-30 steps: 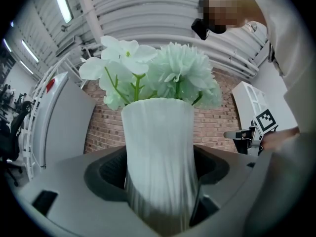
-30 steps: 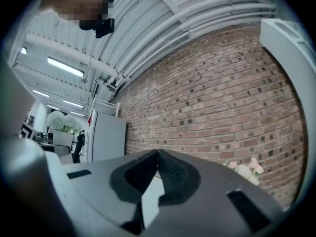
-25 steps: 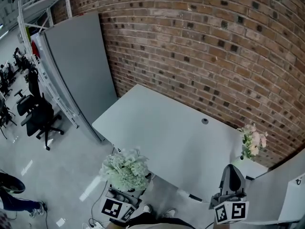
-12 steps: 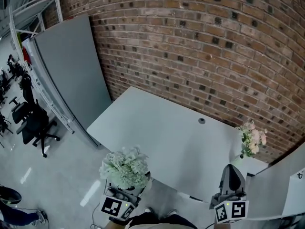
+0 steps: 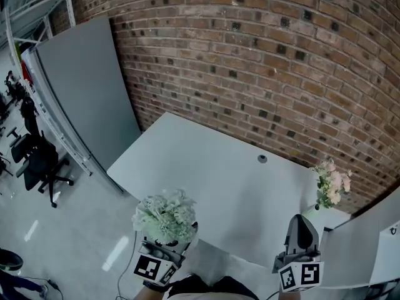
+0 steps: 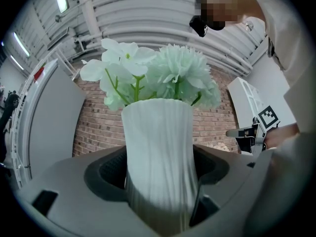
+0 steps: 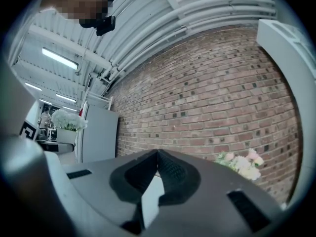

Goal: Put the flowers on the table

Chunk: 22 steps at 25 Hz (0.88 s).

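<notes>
From the head view, the white flowers [image 5: 165,217] hover just off the worktop's [image 5: 212,174] near edge, and their blooms hide whatever holds them. Only the left gripper view shows the ribbed white vase [image 6: 158,147], upright and pinched by the left tongs [image 6: 158,186]. The right gripper view shows the right tongs [image 7: 158,154] pressed together at the tips with nothing between them. A pink bouquet [image 5: 331,183] stands at the worktop's far right corner.
</notes>
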Available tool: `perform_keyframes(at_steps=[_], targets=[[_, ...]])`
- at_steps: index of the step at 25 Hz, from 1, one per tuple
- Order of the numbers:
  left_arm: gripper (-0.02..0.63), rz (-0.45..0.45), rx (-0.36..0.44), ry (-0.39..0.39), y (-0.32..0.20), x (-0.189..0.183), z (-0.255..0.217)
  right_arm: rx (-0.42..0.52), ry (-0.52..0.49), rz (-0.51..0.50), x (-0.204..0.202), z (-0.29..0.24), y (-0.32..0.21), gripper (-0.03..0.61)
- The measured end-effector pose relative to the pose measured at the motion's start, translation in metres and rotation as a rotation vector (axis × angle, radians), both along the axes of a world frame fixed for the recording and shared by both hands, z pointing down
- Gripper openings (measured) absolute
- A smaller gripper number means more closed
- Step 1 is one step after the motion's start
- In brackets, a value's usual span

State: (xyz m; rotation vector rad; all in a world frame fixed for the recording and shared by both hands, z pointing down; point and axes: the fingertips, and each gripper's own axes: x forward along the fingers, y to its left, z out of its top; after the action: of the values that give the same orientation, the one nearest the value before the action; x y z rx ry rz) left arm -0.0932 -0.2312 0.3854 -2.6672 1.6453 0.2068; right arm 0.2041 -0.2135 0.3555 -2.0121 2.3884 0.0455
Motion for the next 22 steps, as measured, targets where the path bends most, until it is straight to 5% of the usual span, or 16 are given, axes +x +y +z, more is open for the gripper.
perform_keyframes(at_steps=[22], targets=[[0.385,0.021,-0.007,-0.018,-0.052,0.019,0.056,-0.027,0.020,-0.028,0.001,0.045,-0.034,0.017]])
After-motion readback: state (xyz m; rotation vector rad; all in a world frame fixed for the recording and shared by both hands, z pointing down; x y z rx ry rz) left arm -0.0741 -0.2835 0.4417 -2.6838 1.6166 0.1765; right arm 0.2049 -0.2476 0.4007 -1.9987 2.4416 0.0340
